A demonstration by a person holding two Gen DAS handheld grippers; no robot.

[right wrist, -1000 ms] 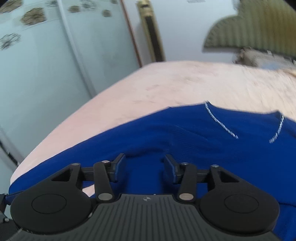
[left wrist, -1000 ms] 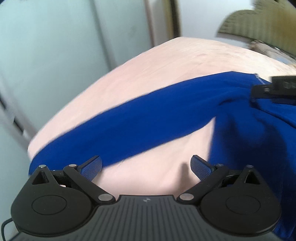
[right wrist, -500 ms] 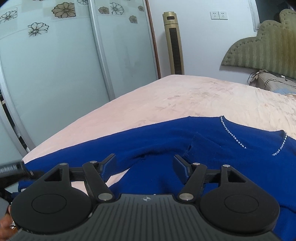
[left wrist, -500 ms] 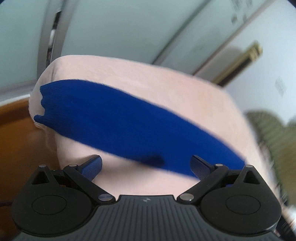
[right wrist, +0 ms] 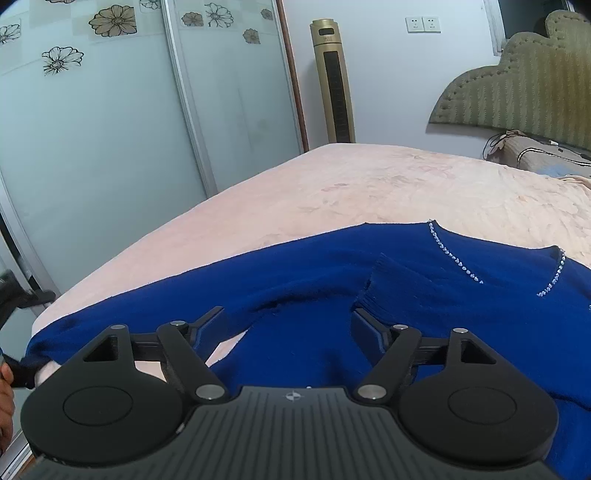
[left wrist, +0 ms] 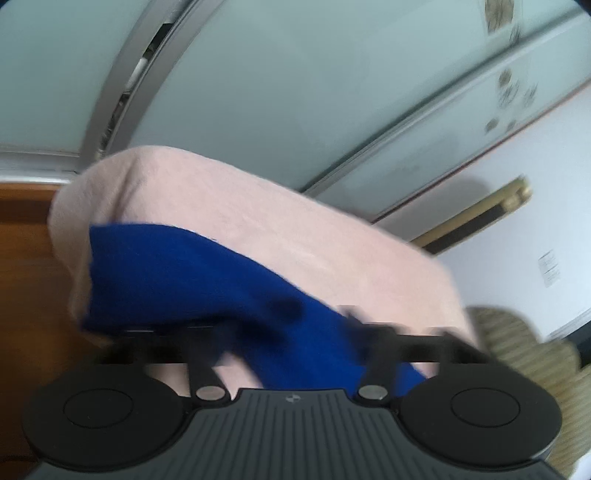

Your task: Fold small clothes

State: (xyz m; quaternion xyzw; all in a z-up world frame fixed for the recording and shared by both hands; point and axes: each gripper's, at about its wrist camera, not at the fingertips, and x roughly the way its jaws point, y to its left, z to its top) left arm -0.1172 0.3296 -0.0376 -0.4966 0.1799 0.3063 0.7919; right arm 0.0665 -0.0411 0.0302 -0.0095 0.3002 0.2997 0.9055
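Right wrist view: a blue sweater (right wrist: 332, 273) lies spread across the near part of a pink-covered bed (right wrist: 369, 184), its bead-trimmed neckline (right wrist: 458, 262) toward the bed's right side and one long sleeve (right wrist: 147, 299) running along the near edge to the bed's near left corner. The right gripper (right wrist: 288, 328) hovers over the sweater body with its jaws wide apart and nothing between the pads; they have just been opening. A folded ridge of knit with a ribbed cuff (right wrist: 373, 295) lies just ahead of the right finger. At the left border part of the left gripper (right wrist: 22, 365) meets the sleeve end, beside a hand (right wrist: 5, 398). Beyond the bed stand sliding wardrobe doors (right wrist: 110, 129) with flower prints, a gold tower fan (right wrist: 332, 81), a wall socket (right wrist: 423, 24), a padded green headboard (right wrist: 517, 85) and a pillow (right wrist: 535, 155). In the blurred left wrist view, the sleeve (left wrist: 177, 273) drapes over the bed's corner (left wrist: 92, 184) above a wooden floor (left wrist: 26, 280). The jaws there have just been closing to a narrow gap; sleeve cloth lies between them, but blur hides whether the pads press it.
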